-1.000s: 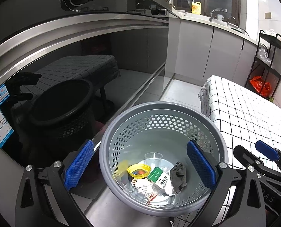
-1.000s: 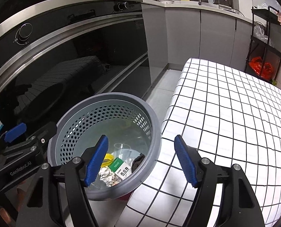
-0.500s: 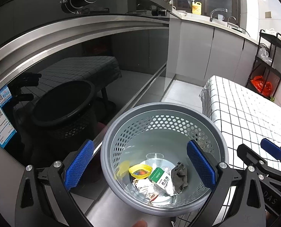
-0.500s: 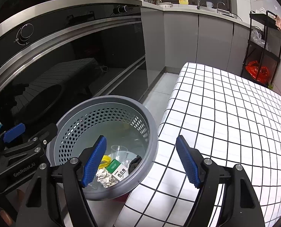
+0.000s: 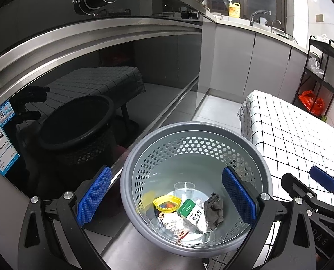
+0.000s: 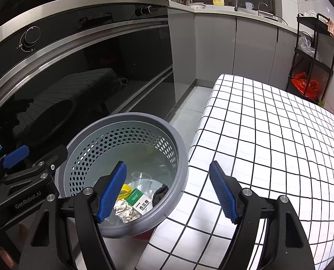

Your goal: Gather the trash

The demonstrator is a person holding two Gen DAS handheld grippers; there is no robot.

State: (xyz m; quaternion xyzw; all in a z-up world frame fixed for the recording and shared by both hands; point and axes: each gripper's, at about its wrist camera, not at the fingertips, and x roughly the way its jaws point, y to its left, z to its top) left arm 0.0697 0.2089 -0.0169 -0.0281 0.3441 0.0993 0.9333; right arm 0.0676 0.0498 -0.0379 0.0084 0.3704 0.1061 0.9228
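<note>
A grey perforated trash basket (image 5: 189, 130) stands on the floor beside the table; it also shows in the right wrist view (image 6: 126, 118). Inside lie a clear cup (image 5: 184, 187), a yellow lid (image 5: 167, 203), a green and white carton (image 5: 190, 210), crumpled foil (image 5: 172, 221) and a dark rag (image 5: 214, 209). My left gripper (image 5: 165, 199) is open and empty above the basket. My right gripper (image 6: 168, 192) is open and empty over the basket's right rim and the table edge.
A table with a white black-grid cloth (image 6: 268, 135) lies to the right of the basket. A black glass oven front (image 5: 99, 94) and grey cabinets (image 6: 234, 45) run along the left and back. A black shelf rack (image 6: 313, 56) with a red bag stands at the far right.
Both grippers have drawn back and up a little from the basket. Both stay open and empty. The trash in the basket has not moved.
</note>
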